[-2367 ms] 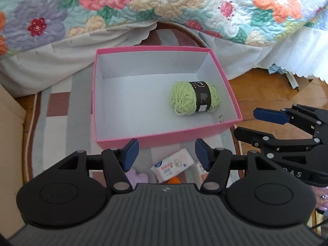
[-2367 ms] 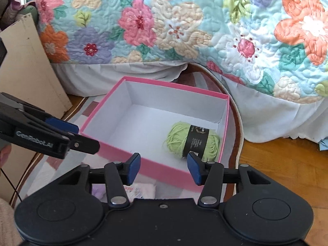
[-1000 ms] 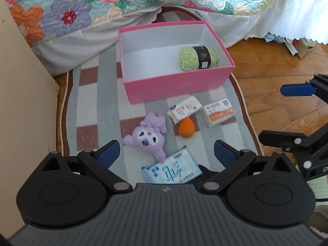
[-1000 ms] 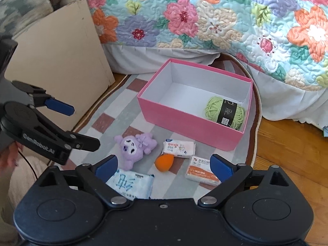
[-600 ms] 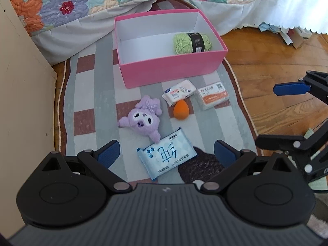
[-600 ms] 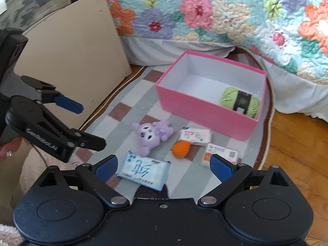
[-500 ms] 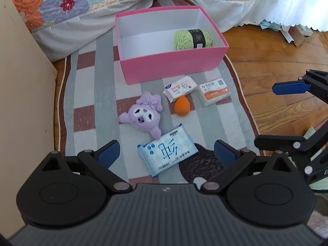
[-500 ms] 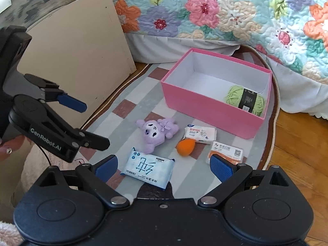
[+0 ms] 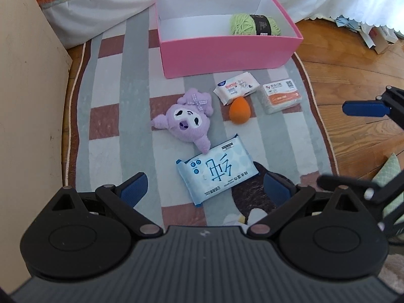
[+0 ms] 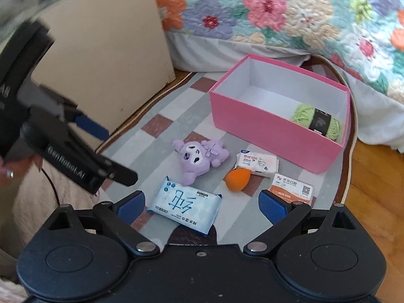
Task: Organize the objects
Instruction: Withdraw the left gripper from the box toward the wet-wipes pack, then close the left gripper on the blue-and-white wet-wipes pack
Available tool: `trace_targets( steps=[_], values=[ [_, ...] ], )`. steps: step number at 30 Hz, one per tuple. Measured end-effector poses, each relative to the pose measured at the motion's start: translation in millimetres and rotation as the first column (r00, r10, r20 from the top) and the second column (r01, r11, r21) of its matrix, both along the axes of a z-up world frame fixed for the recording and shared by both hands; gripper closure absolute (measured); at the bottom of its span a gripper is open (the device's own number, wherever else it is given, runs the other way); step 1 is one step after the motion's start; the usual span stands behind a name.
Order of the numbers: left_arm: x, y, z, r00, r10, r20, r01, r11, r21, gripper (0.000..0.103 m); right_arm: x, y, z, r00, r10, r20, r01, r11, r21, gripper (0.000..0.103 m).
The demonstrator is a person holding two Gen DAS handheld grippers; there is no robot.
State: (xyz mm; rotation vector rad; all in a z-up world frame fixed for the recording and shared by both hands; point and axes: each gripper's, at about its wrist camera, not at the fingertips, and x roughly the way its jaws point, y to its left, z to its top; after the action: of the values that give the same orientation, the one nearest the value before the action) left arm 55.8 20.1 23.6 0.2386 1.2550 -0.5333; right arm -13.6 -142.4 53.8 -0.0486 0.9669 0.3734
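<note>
Both grippers, left (image 9: 204,188) and right (image 10: 200,203), hung with fingers spread wide and empty above a blue wipes pack (image 9: 217,170), well short of the pink box (image 9: 227,50) holding green yarn (image 9: 255,24). Closing squarely across the pack's narrow width looked the surest pickup.

A home bedroom: a floral quilted bedspread (image 10: 290,12) hangs over a bed beside a striped rug (image 9: 113,116) on wooden parquet floor (image 9: 353,70).
</note>
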Motion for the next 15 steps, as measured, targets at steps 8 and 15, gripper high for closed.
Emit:
trace_targets(
  steps=[8,15],
  values=[
    [16,-6,-14,0.999,0.011,0.047,-0.010,1.000,-0.010,0.005,-1,7,-29,0.997,0.058,0.055,-0.058,0.998,-0.005,0.005],
    [24,-14,-47,1.000,-0.002,-0.030,0.002,1.000,-0.027,0.006,8,8,-63,0.998,0.052,0.036,-0.055,0.996,0.071,0.005]
  ],
)
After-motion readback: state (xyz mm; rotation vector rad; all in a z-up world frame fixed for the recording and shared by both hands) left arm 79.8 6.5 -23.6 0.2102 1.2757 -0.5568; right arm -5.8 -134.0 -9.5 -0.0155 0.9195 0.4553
